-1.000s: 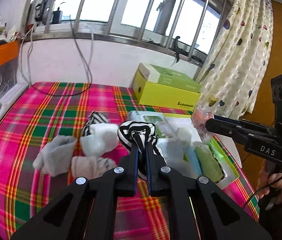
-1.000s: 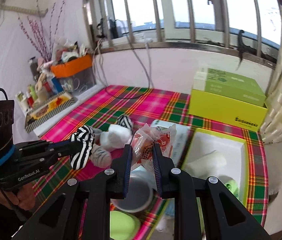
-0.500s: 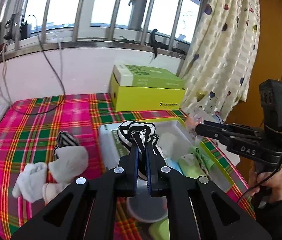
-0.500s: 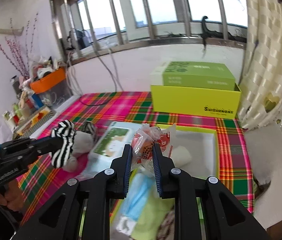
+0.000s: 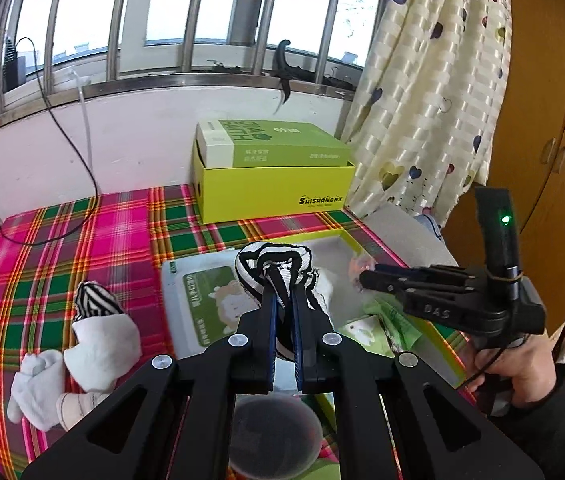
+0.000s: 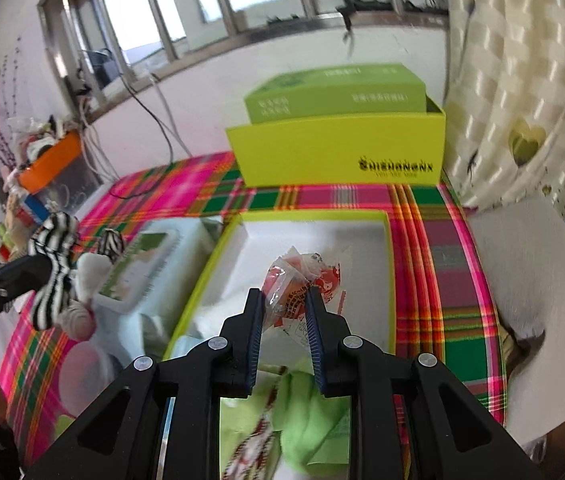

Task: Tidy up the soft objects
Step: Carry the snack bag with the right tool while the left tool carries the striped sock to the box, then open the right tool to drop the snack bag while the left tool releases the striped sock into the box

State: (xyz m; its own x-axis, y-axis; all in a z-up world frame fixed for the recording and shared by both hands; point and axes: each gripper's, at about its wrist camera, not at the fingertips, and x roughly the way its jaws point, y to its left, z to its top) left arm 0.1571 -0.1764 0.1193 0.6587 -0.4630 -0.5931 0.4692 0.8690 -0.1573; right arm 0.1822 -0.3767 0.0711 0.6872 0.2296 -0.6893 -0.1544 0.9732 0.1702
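Observation:
My left gripper (image 5: 282,300) is shut on a black-and-white striped sock (image 5: 272,262) and holds it above the wet-wipes pack (image 5: 202,308), beside the yellow-green tray (image 6: 390,280). The sock also shows in the right wrist view (image 6: 52,264). My right gripper (image 6: 282,300) is shut on a red-and-clear snack packet (image 6: 302,280) and holds it over the tray's white inside. A green cloth (image 6: 310,420) lies in the tray's near end. White socks (image 5: 98,344) and another striped sock (image 5: 92,300) lie on the plaid cloth at the left.
A yellow-green shoebox (image 5: 274,184) with a green box on it stands at the back wall. A round clear container (image 5: 274,436) sits under my left gripper. A white paper roll (image 6: 538,300) lies at the right edge. A cable (image 5: 62,152) hangs at the left.
Both grippers have moved right, toward the tray. The striped sock is now over the wipes pack, and the snack packet is now over the tray's inside.

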